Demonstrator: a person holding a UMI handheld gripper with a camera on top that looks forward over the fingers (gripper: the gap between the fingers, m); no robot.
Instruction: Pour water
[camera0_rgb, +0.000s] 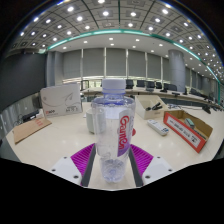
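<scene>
**Bottle held in gripper**

A clear bottle (113, 125) with a red label is clamped upright between the gripper's (113, 160) magenta pads (87, 158), above a pale table (50, 145). A red box (185, 127) is seen beyond.

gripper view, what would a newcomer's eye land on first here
First, the clear plastic water bottle with a red label, upright between the gripper fingers with their magenta pads; whether they press it is unclear. Beyond it, on the pale table, lie a red-and-white flat box and a white carton.

Camera rides the claw (112, 163), facing forward, close behind the bottle (113, 125).
</scene>
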